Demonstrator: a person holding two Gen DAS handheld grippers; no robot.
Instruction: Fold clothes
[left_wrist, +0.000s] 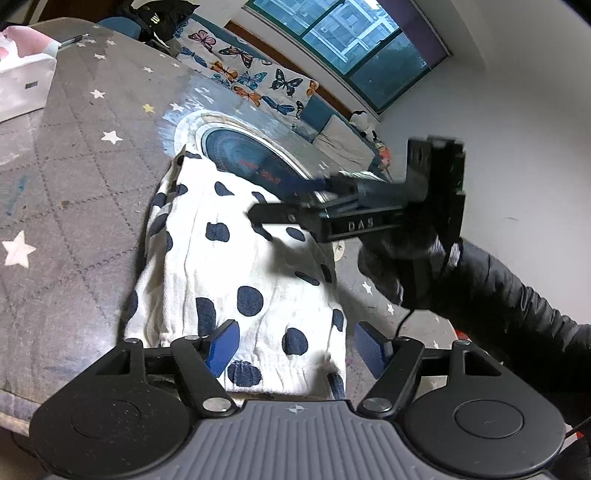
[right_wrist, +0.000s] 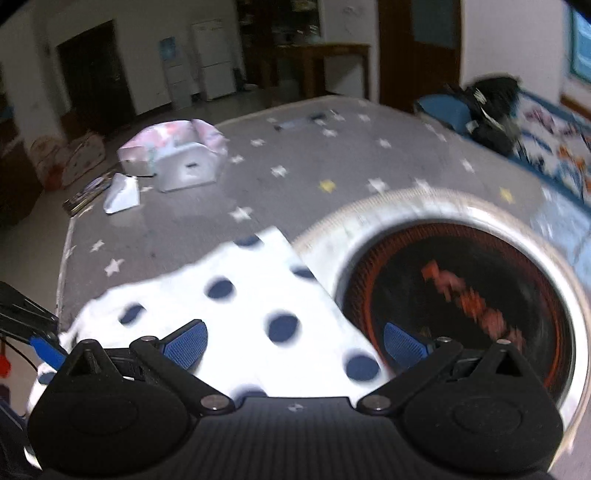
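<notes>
The left gripper (left_wrist: 297, 347) has its blue-padded fingers (left_wrist: 221, 345) spread wide. The near end of the white dotted garment (left_wrist: 236, 280) lies between them; neither pad clearly presses on the cloth, so contact cannot be confirmed.

The right gripper (right_wrist: 295, 343) also has its fingers (right_wrist: 186, 341) spread wide, with nothing pinched. It is positioned above the garment (right_wrist: 251, 291), its right pad over the round dark-centred mat (right_wrist: 461, 295). In the left wrist view this gripper (left_wrist: 269, 216) appears from the side, motion-blurred, just above the middle of the garment, carried by a black-gloved hand (left_wrist: 399, 269).

The garment lies folded into a long strip on the grey star-patterned bed cover (left_wrist: 74, 166), near its front edge. The far end of the strip overlaps the rim of the round mat (left_wrist: 243, 158). A white box (right_wrist: 181, 162) stands well apart, toward the far left corner of the cover.
</notes>
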